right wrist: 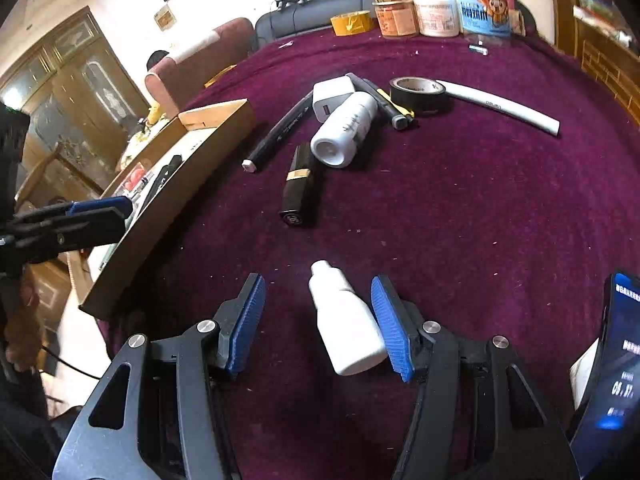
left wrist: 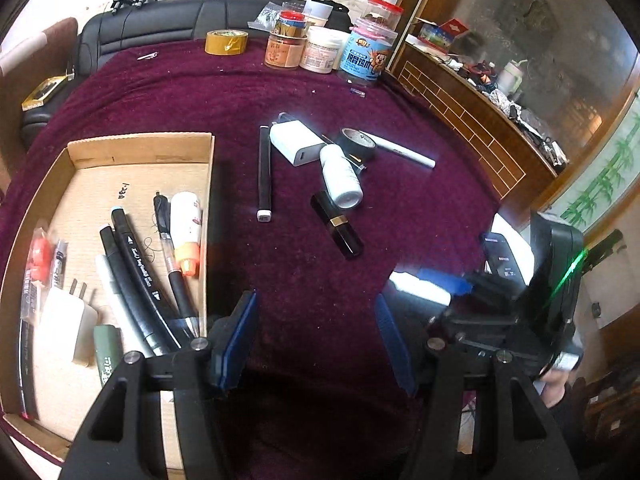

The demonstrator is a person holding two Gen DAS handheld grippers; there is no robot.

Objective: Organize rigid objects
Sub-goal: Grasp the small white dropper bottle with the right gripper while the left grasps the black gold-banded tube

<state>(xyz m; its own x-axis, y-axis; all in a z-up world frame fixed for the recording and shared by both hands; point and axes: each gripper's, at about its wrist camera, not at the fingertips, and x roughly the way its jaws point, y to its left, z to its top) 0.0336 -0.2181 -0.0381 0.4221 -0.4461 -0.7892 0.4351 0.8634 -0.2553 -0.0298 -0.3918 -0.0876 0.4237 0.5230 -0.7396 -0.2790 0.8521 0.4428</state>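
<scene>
A cardboard box [left wrist: 140, 144] on the left holds markers, pens, a charger and a small white bottle with an orange cap [left wrist: 186, 232]. On the purple cloth lie a black marker [left wrist: 264, 172], a white charger [left wrist: 294, 142], a white bottle [left wrist: 340, 178], a black lipstick [left wrist: 338, 226], a black tape roll [left wrist: 356, 142] and a white pen [left wrist: 404, 152]. My left gripper [left wrist: 316, 344] is open and empty beside the box. My right gripper [right wrist: 318, 320] is open around a small white bottle [right wrist: 346, 324], which lies against its right pad [right wrist: 390, 328].
Jars [left wrist: 320, 48] and a yellow tape roll [left wrist: 226, 42] stand at the table's far edge. A phone [right wrist: 612, 372] stands at the right. A black sofa [left wrist: 160, 20] lies behind the table, a wooden cabinet [left wrist: 460, 108] to the right.
</scene>
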